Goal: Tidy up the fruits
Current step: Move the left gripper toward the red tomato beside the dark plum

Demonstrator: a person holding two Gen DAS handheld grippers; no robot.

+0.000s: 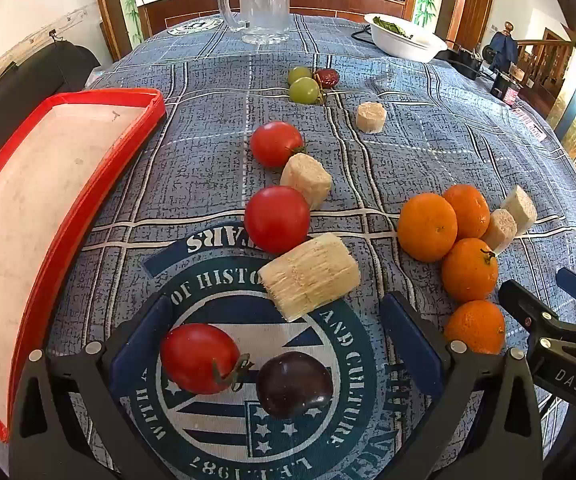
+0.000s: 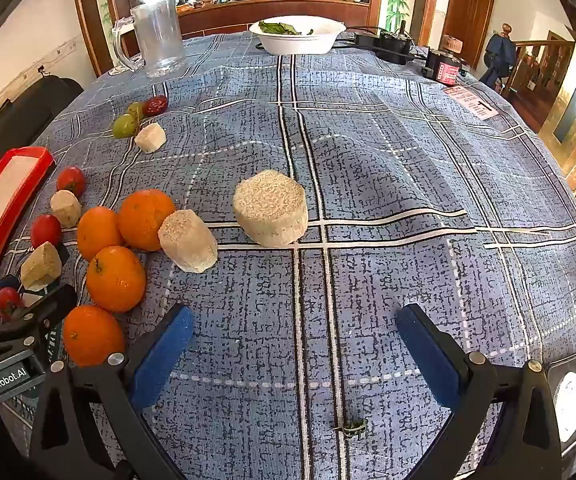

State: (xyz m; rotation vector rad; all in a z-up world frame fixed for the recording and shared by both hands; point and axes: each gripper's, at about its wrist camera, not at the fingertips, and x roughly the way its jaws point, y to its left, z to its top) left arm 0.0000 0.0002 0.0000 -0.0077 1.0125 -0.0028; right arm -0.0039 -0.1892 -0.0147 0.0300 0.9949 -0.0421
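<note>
My left gripper (image 1: 284, 348) stands open low over the tablecloth, its blue pads either side of a red tomato (image 1: 200, 358) and a dark plum (image 1: 294, 384), touching neither. A sugarcane piece (image 1: 310, 276) lies just beyond them, with two more tomatoes (image 1: 277, 218) further out. Several oranges (image 1: 427, 226) cluster to the right. My right gripper (image 2: 298, 356) is open over bare cloth. Ahead of it lie two sugarcane pieces (image 2: 271, 212), and the oranges (image 2: 115, 278) sit to its left. The red-rimmed tray (image 1: 48, 200) lies at the left with nothing in it.
Two green tomatoes (image 1: 304, 89) and a red date (image 1: 327, 77) lie farther back beside a small sugarcane piece (image 1: 371, 117). A glass mug (image 1: 264, 0) and a white bowl (image 2: 298, 36) of greens stand at the far edge, with cables and small boxes (image 2: 444, 66) at the back right.
</note>
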